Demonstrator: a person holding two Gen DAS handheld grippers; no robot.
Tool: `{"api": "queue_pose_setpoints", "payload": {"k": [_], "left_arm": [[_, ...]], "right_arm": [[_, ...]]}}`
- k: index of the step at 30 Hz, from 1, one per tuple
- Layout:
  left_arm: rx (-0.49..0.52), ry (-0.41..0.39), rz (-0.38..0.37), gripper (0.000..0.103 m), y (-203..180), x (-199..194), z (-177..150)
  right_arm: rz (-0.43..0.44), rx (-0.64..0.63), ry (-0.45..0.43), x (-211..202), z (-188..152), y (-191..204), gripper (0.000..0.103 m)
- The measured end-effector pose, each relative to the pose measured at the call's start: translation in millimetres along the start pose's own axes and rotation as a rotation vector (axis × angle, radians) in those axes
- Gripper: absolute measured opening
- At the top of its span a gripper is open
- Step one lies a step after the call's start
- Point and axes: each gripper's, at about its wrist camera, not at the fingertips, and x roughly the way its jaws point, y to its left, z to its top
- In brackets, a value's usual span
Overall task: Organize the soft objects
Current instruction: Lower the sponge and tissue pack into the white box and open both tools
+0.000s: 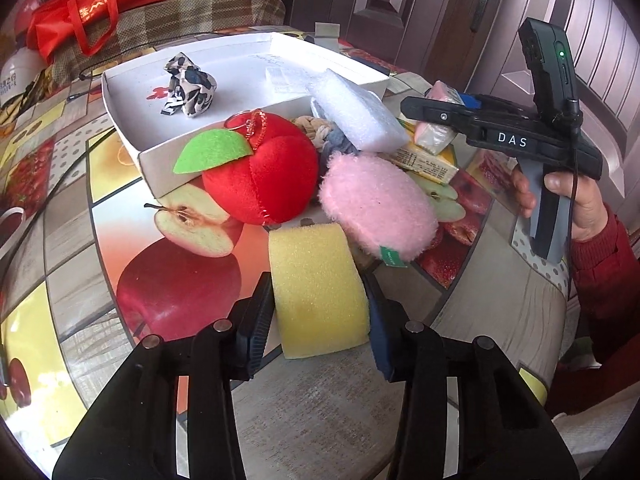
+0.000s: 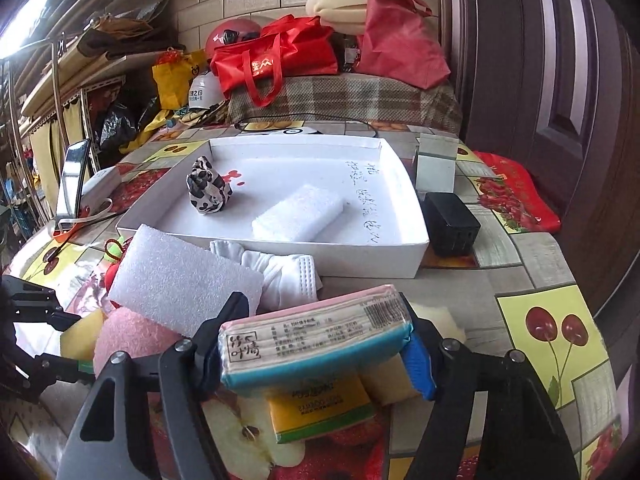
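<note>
Both claws grip — left gripper (image 1: pixel 318 300) the yellow sponge (image 1: pixel 318 290), right gripper (image 2: pixel 320 340) the tissue pack (image 2: pixel 316 336).

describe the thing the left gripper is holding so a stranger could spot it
Start at the white box on the fruit-print tablecloth, then come nearer past the red plush apple. The yellow sponge sits between the left gripper fingers: the only yellow, porous block, beside the fluffy pink pad.

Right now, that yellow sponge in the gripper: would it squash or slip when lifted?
The yellow sponge looks porous, so it probably squashes and springs back. Likely light for its bulk. Its rough surface should resist slipping from the left gripper, whose jaws press both sides.
</note>
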Motion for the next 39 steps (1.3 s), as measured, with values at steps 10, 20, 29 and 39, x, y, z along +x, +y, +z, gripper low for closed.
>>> {"api": "queue_pose_setpoints", "payload": {"k": [10,20,29,39], "left_arm": [[-0.042,-0.249,0.115,0.042,28.5,-62.0,34.4],[-0.081,-0.489,0.199,0.042,57.6,-65.9,139.3],[-0.147,-0.4,0.171,0.042,74.6,0.3,146.6],[-0.255,-0.366,0.143,0.042,108.2,7.7,143.9]], "right_arm": [[-0.011,0.097,-0.158,-40.1,26.4,-11.1,0.071],[0.001,0.195,-0.236,-40.6,65.6,-22.2,0.071],[0.031,0.28,-0.153,7.6,97.4,-25.5,0.071],[0.029,0.316,0.021,77.1,111.6,-6.4,0.071]]}}
